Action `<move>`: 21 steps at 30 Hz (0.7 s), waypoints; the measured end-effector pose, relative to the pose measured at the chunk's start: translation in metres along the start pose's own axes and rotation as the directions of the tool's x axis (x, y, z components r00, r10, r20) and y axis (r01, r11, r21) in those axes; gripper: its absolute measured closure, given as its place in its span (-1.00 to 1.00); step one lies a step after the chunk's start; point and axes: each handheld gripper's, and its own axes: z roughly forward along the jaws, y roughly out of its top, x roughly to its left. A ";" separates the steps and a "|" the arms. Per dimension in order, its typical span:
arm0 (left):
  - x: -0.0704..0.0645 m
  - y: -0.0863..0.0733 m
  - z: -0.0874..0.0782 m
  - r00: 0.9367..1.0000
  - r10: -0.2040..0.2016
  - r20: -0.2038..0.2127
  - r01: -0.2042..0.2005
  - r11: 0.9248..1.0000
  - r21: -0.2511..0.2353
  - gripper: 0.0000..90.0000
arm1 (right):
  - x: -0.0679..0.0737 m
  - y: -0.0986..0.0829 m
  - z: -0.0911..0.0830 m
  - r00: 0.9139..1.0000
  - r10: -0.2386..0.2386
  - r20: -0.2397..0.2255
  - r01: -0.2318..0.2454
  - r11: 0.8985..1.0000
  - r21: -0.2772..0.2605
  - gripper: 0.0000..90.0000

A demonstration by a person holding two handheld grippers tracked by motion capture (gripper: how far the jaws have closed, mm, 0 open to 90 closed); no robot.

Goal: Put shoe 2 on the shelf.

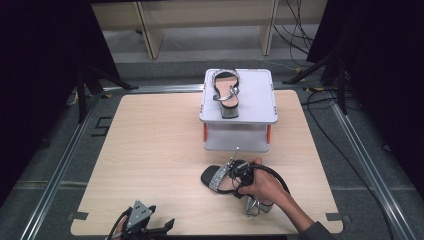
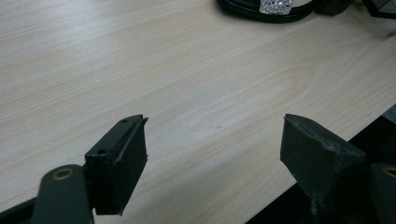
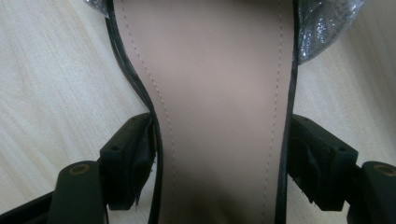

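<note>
A black high-heeled sandal (image 1: 216,177) with a glittery silver toe strap lies on the wooden table (image 1: 150,150), toe to the left. My right gripper (image 1: 240,172) is over its middle. In the right gripper view the two jaws press on either edge of the beige insole (image 3: 215,70), so the right gripper (image 3: 219,140) is shut on the sandal. A matching sandal (image 1: 226,92) stands on top of the white two-level stand (image 1: 257,92). My left gripper (image 1: 167,227) rests open at the table's front edge, and the left gripper (image 2: 215,140) holds nothing. The table sandal's toe (image 2: 275,7) shows far ahead of it.
The white stand sits at the table's far middle, with an open lower shelf (image 1: 235,142) between red posts. Cables (image 1: 320,115) trail on the floor to the right. Bare wood stretches across the table's left half.
</note>
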 end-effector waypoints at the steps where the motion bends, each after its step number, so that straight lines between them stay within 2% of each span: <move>1: 0.001 0.000 0.000 1.000 0.026 -0.012 -0.026 1.000 0.016 -0.50 | 0.000 0.000 0.000 1.000 0.004 0.001 -0.004 1.000 -0.001 -0.27; 2: 0.000 0.000 0.000 1.000 0.002 0.002 -0.002 1.000 0.000 -0.50 | 0.000 -0.001 0.000 1.000 0.010 0.006 -0.010 1.000 -0.004 -0.27; 3: 0.000 0.000 0.000 1.000 0.001 0.002 -0.001 1.000 0.000 -0.50 | -0.001 -0.001 0.000 1.000 -0.008 -0.001 0.008 1.000 -0.009 -0.26; 4: 0.001 0.000 0.000 1.000 0.018 -0.009 -0.018 1.000 0.013 -0.50 | 0.000 -0.001 0.000 1.000 0.007 -0.003 -0.007 1.000 -0.004 -0.26; 6: 0.002 0.000 0.000 1.000 0.026 -0.017 -0.026 1.000 0.016 -0.50 | 0.000 -0.001 -0.001 1.000 0.001 0.005 -0.001 1.000 -0.006 -0.24; 7: 0.000 0.000 0.000 1.000 -0.003 0.000 0.003 1.000 -0.004 -0.50 | 0.000 -0.002 -0.001 1.000 -0.008 0.005 0.008 1.000 -0.008 -0.23; 9: 0.000 0.000 0.000 1.000 -0.003 0.001 0.003 1.000 -0.004 -0.50 | 0.002 -0.003 -0.002 1.000 0.015 0.006 -0.015 1.000 0.004 -0.21; 10: 0.000 0.000 0.000 1.000 -0.003 0.002 0.003 1.000 -0.004 -0.50 | 0.001 -0.003 -0.002 1.000 -0.004 0.005 0.004 1.000 -0.008 -0.20; 14: 0.000 0.000 0.000 1.000 -0.001 0.002 0.001 1.000 -0.001 -0.50 | 0.000 -0.005 -0.006 1.000 -0.008 0.003 0.008 1.000 -0.025 -0.19; 16: 0.001 0.000 0.000 1.000 0.015 -0.007 -0.015 1.000 0.011 -0.50 | -0.001 -0.005 -0.007 1.000 -0.013 0.004 0.014 0.999 -0.035 -0.19; 17: 0.000 0.000 0.000 1.000 0.005 -0.003 -0.005 1.000 0.001 -0.50 | -0.001 -0.005 -0.011 1.000 0.000 0.010 0.000 0.999 -0.041 -0.19; 21: 0.000 0.000 -0.001 1.000 -0.004 0.004 0.004 1.000 -0.006 -0.50 | -0.001 -0.003 -0.017 1.000 -0.010 0.010 0.011 0.998 -0.056 -0.18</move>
